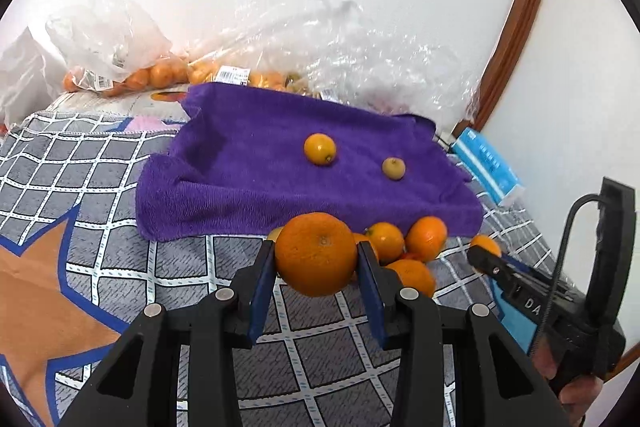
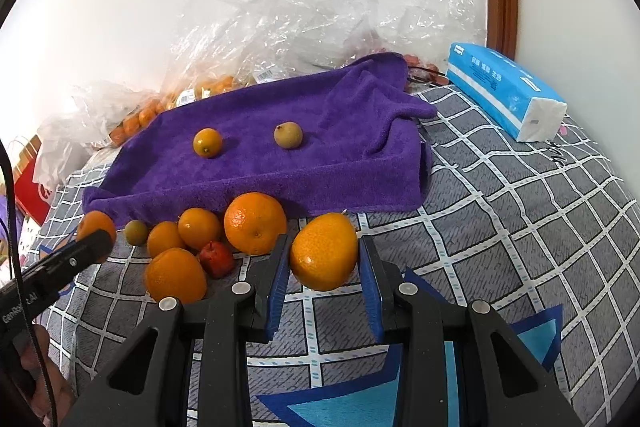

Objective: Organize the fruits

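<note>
My left gripper [image 1: 316, 259] is shut on a large orange [image 1: 316, 253], held just in front of the purple towel [image 1: 260, 163]. My right gripper [image 2: 324, 259] is shut on another orange [image 2: 324, 255]. The right gripper also shows in the left wrist view [image 1: 484, 257], with its orange [image 1: 486, 245] at the tip. The left gripper shows in the right wrist view [image 2: 94, 241], holding its orange [image 2: 96, 227]. On the towel [image 2: 260, 155] lie a small orange fruit [image 2: 207, 143] and a small greenish-brown fruit [image 2: 288, 135]. A pile of oranges [image 2: 254, 223] with a small red fruit [image 2: 216, 259] lies before the towel.
Clear plastic bags of oranges [image 1: 160, 75] lie behind the towel against the white wall. A blue tissue pack [image 2: 504, 91] lies at the right. A red paper bag [image 2: 32, 183] stands at the left. A grey checked cloth [image 2: 520, 227] covers the surface.
</note>
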Available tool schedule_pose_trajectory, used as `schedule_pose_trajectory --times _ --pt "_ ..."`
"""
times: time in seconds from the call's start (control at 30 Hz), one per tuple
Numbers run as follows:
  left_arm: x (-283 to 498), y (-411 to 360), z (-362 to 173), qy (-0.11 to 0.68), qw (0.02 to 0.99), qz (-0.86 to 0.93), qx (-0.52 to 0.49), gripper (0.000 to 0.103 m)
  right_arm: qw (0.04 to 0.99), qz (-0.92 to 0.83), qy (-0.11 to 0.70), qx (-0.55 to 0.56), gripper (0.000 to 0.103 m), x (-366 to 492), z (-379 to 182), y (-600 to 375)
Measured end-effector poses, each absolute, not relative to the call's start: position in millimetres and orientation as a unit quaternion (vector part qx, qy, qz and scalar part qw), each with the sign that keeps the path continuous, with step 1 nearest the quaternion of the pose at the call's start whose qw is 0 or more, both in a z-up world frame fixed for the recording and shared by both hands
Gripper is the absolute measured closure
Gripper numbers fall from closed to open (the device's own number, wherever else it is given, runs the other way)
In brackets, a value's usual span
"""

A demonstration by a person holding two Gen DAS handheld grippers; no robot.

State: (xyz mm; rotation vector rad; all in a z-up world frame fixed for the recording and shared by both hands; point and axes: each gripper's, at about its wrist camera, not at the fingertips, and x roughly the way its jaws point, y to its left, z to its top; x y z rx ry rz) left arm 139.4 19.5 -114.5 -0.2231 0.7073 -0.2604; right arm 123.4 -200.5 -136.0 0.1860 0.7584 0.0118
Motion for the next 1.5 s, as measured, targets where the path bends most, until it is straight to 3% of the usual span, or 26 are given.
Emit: schedule_pose_trajectory --times 1.17,1.5 --pt "132 36 -99 0.311 0.932 -0.108 -0.149 0.065 0.926 0.003 0.366 0.089 0.069 124 -134 -198" --pt "131 42 -72 0.305 0.931 -0.114 -0.165 0.065 0.930 0.028 0.361 0.059 0.069 120 -107 -182"
